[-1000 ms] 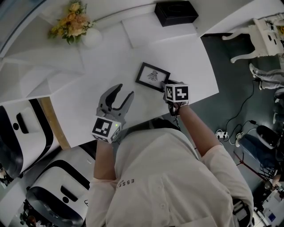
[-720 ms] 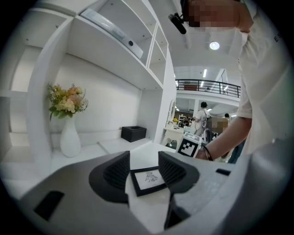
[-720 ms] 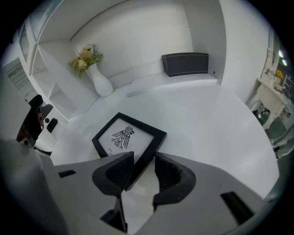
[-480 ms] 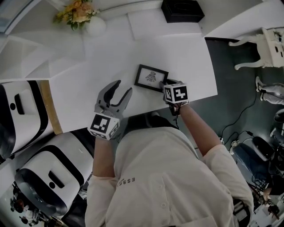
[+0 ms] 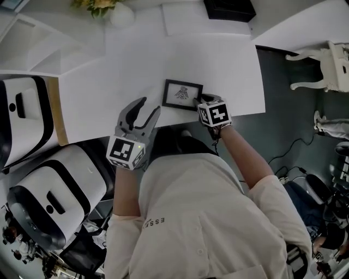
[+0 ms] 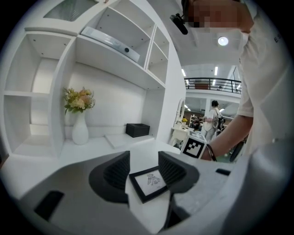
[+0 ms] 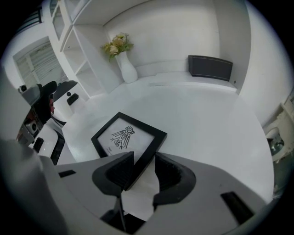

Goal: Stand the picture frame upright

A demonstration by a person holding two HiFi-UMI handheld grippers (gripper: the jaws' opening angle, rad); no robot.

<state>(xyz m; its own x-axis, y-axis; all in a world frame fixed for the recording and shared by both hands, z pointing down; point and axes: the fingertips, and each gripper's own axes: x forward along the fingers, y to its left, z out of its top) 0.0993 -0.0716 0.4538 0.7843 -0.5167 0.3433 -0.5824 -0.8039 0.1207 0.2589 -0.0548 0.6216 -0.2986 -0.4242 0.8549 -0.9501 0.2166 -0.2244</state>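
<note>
A black picture frame [image 5: 182, 94] with a bird drawing lies flat on the white table [image 5: 229, 71], near its front edge. My right gripper [image 5: 203, 101] is at the frame's near right corner. In the right gripper view that corner of the frame [image 7: 128, 137] sits between the jaws of the right gripper [image 7: 144, 161]; the left pad is against it and a gap shows at the right pad. My left gripper [image 5: 142, 109] hovers left of the frame with its jaws spread and nothing in them. Seen from the left gripper [image 6: 144, 169], the frame [image 6: 149, 182] lies a little ahead.
A white vase of flowers [image 5: 121, 13], a flat white slab [image 5: 185, 19] and a black box [image 5: 229, 8] stand at the table's back. White shelves [image 6: 110, 55] rise behind. White-and-black seats [image 5: 38, 180] are on the left, a white chair [image 5: 322, 65] on the right.
The head view has shifted, so everything sits higher in the picture. The frame still lies flat with the right gripper at its corner. Neither gripper's jaws have changed.
</note>
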